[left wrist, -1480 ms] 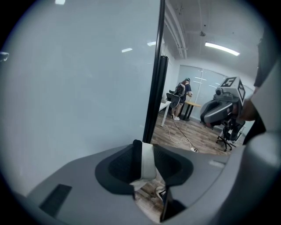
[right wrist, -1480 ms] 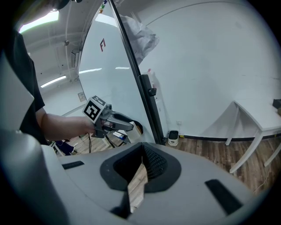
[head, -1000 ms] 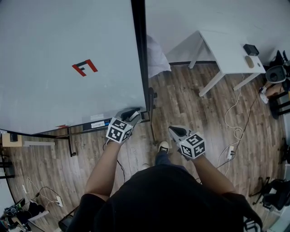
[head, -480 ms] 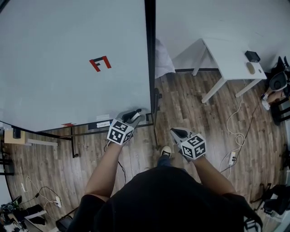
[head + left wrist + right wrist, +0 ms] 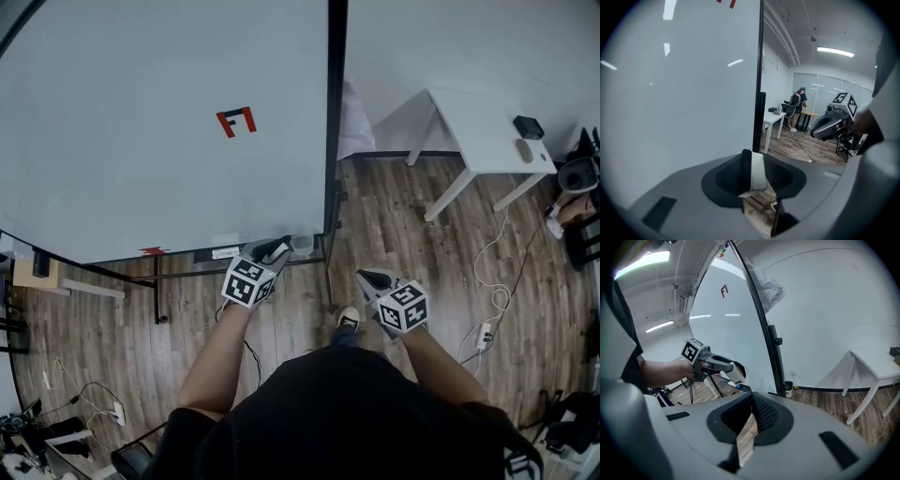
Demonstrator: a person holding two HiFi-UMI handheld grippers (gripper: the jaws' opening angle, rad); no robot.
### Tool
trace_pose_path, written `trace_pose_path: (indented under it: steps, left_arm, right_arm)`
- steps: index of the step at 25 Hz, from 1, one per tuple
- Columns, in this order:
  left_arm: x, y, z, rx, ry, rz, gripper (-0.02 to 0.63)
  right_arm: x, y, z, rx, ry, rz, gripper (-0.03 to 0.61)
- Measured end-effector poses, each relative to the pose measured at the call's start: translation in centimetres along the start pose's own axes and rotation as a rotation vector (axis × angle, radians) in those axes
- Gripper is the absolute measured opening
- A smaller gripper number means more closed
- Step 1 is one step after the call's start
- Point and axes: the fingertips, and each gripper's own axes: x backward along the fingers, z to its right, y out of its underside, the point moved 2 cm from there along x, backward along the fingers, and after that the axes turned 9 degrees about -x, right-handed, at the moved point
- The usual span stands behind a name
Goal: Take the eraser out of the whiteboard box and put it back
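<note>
A large whiteboard [image 5: 141, 141] with a small red mark [image 5: 236, 121] stands in front of me. A small clear box [image 5: 302, 246] hangs at its lower right corner, beside the black frame post. My left gripper [image 5: 279, 248] hovers just left of that box, shut on the eraser [image 5: 758, 171], a block with a black half and a white half. The right gripper view shows the same eraser [image 5: 736, 371] sticking out of the left jaws. Lower and to the right, over the wooden floor, my right gripper [image 5: 367, 277] is shut with nothing in it.
A white table [image 5: 478, 117] with a black device [image 5: 528, 127] stands at the right, by the wall. Cables [image 5: 492, 281] trail over the floor near it. The whiteboard's stand legs [image 5: 157, 300] reach out below the board. A person [image 5: 797, 101] stands far off by desks.
The left gripper, still holding the eraser, has drawn a little away from the board's lower right corner. The right gripper shifted slightly, and the head view swung left.
</note>
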Motion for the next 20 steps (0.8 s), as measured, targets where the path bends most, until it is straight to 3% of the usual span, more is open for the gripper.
trace_pose_path:
  steps: [9,20]
  left_arm:
    - [3.2,2.6,0.5,0.068,-0.005,0.012,0.147]
    - [6.1,5.4,1.1,0.076,-0.025,-0.008,0.147]
  right_arm:
    - [-0.5,0.4,-2.4,0.026,-0.011,-0.004,-0.003]
    - [-0.6,1.0,-4.4,0.049,-0.011,-0.010,-0.003]
